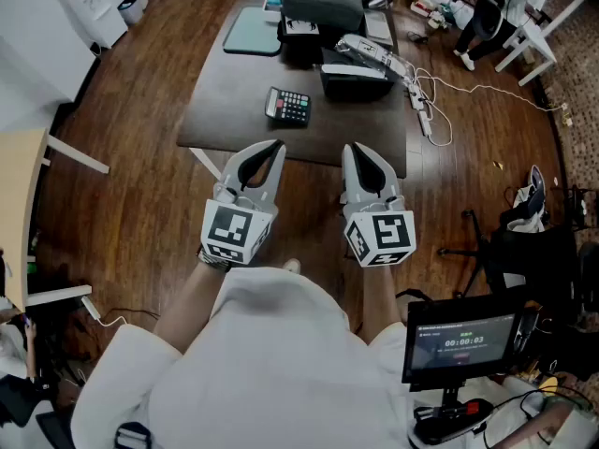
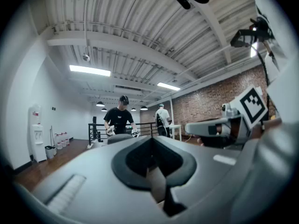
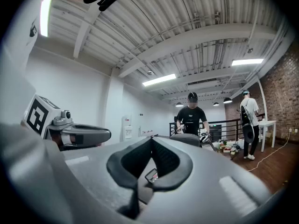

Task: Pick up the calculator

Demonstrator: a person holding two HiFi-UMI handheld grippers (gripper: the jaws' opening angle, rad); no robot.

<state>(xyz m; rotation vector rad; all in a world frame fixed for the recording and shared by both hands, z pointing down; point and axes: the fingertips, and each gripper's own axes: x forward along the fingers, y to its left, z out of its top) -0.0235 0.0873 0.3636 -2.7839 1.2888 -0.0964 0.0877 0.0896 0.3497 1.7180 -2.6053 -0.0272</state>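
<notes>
A dark calculator (image 1: 288, 107) with coloured keys lies on the brown table (image 1: 225, 120), near its front edge. My left gripper (image 1: 277, 144) and right gripper (image 1: 349, 148) are held side by side just short of that edge, both shut with nothing in them. The calculator sits a little beyond the left gripper's tip. In the right gripper view the calculator (image 3: 151, 175) shows small through the window of the closed jaws of my right gripper (image 3: 150, 139). In the left gripper view my left gripper (image 2: 150, 138) points level and only bare table shows through its window.
Further back the table carries a black bag (image 1: 323, 7), a black box (image 1: 354, 75), a green pad (image 1: 254, 31) and a power strip (image 1: 419, 99) with trailing white cables. A person (image 3: 192, 120) stands beyond the table, another (image 3: 248, 120) at the right. A monitor (image 1: 463, 337) sits low right.
</notes>
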